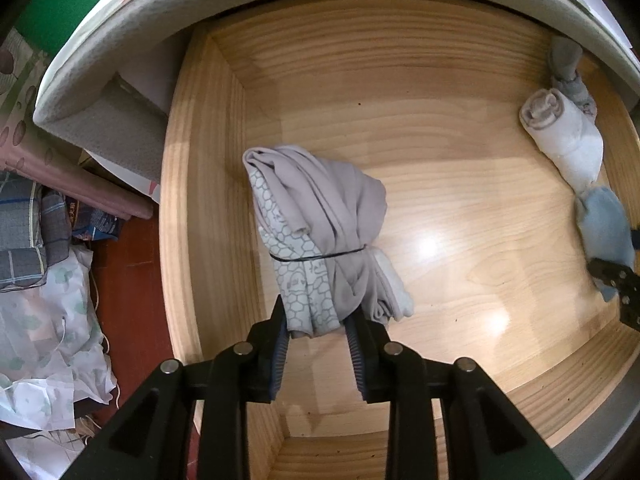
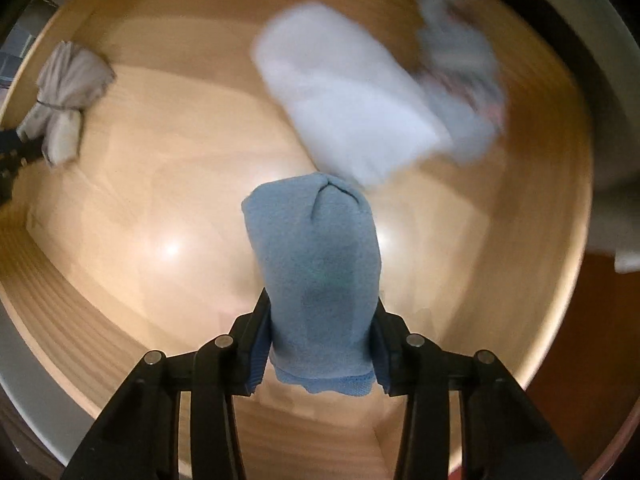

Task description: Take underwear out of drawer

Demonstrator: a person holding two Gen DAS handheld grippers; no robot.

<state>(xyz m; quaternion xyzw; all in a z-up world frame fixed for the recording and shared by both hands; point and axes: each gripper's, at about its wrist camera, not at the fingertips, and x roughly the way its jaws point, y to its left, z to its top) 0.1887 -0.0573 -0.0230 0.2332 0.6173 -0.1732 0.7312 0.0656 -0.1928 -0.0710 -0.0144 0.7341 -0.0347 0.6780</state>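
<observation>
In the left wrist view, a grey bundle of underwear (image 1: 320, 232), bound by a thin black band (image 1: 316, 257), is seen lying in the middle of the frame on the floor of a wooden drawer (image 1: 460, 208). Its lower end is pinched between the 2 pads of the left gripper (image 1: 318, 320), which are pressed against the cloth from both sides. At the right edge of that frame a white roll (image 1: 564, 136) and a grey piece (image 1: 568, 68) are lined up along the drawer wall, with a blue roll (image 1: 604, 228) below them. In the right wrist view, the blue roll (image 2: 316, 264) is held at centre frame between the pads of the right gripper (image 2: 322, 320), which are closed against its sides. The white roll (image 2: 348, 104) is blurred at the upper right, so its contact with the blue roll cannot be judged. The grey bundle (image 2: 66, 96) is seen at the upper left. Heaped fabrics (image 1: 48, 300) are seen outside the drawer at lower left.
</observation>
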